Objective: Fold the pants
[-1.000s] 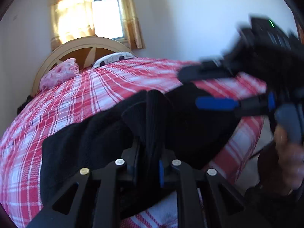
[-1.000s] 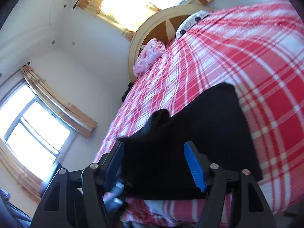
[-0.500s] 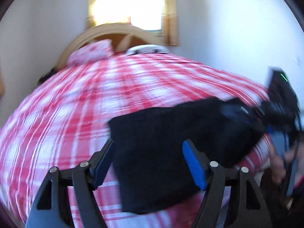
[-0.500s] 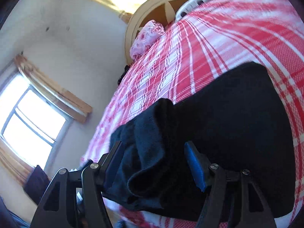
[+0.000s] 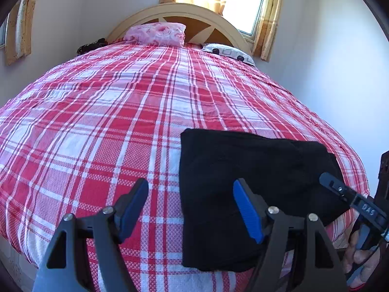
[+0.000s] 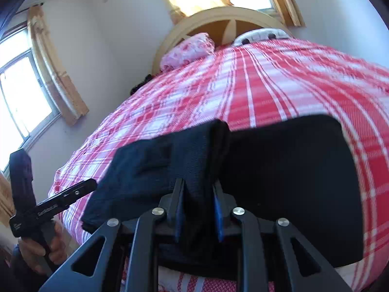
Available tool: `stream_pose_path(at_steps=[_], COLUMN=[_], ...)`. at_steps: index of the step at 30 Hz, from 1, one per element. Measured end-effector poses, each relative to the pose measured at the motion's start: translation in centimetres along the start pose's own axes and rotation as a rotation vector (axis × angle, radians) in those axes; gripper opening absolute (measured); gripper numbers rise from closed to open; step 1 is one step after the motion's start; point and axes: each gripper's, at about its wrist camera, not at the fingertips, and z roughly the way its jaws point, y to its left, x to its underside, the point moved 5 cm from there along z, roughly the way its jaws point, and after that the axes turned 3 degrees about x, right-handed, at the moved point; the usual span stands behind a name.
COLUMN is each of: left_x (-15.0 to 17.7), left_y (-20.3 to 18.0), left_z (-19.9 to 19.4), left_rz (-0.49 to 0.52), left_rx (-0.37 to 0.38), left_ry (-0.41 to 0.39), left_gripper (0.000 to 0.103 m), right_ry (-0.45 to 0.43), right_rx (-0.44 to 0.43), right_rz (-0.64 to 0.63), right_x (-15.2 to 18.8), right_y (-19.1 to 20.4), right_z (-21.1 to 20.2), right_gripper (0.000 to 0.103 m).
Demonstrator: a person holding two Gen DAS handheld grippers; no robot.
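The black pants (image 5: 252, 185) lie folded into a thick rectangle near the foot edge of the bed, on the red and white plaid bedspread (image 5: 136, 112). My left gripper (image 5: 190, 203) is open and empty, above the pants' left edge. My right gripper (image 6: 197, 192) is shut on a raised fold of the black pants (image 6: 194, 150), which stands up between its pads. The rest of the pants (image 6: 291, 175) lies flat to the right of it. The right gripper's body also shows at the right edge of the left wrist view (image 5: 352, 202).
A pink floral pillow (image 5: 158, 34) and a white patterned pillow (image 5: 228, 53) lie by the arched headboard (image 5: 184, 14). Curtained windows are behind the headboard and on the left wall. The bed's foot edge is just below the pants. The left gripper's body (image 6: 53, 206) shows at lower left.
My left gripper has let go of the pants, opened and drawn back to the left. My right gripper has closed on a fold of the pants.
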Motion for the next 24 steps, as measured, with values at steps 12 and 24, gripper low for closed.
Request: stream_pose_path(at_steps=[12, 24], left_x=[-1.5, -3.8], left_y=[-2.9, -8.0], left_z=[1.0, 1.6], left_rz=[0.075, 0.216], left_rx=[0.03, 0.02], left_ry=[-0.008, -0.055], left_gripper=[0.075, 0.075], right_ry=[-0.113, -0.207], right_rx=[0.134, 0.33], right_rz=[0.005, 0.042], right_x=[-1.6, -2.4], right_y=[-6.4, -8.7], right_z=[-6.5, -8.9], right_gripper=[0.02, 0.041])
